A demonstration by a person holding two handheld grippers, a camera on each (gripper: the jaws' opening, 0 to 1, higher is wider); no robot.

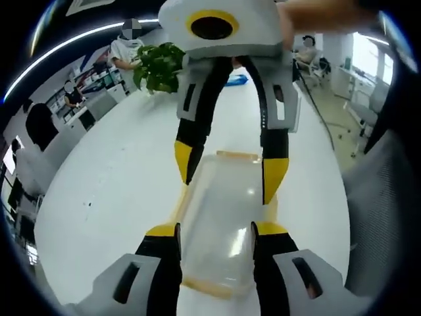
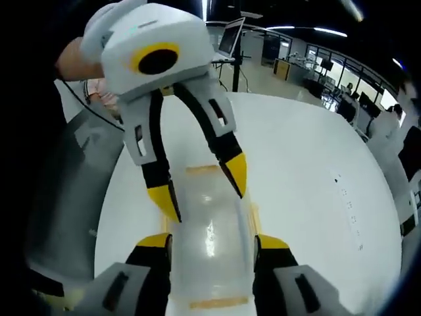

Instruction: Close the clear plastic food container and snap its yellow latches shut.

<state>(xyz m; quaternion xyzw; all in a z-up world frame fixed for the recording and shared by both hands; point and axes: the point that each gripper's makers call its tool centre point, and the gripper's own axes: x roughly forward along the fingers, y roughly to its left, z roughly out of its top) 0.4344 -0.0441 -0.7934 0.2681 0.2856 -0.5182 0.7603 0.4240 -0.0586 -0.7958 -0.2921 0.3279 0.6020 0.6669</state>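
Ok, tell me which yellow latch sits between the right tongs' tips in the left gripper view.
The far-end latch of the clear container, lying between the right tongs' yellow tips; the near-end latch lies between the left tongs instead.

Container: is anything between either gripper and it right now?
Nothing visible. The left gripper and right gripper straddle the clear container from opposite ends on the white table, fingers open around it.

Each view looks steeply down from close above, from opposite ends, sharing the clear plastic food container with yellow latches [image 1: 220,220] [image 2: 209,243] on the round white table [image 1: 105,197] [image 2: 309,184].
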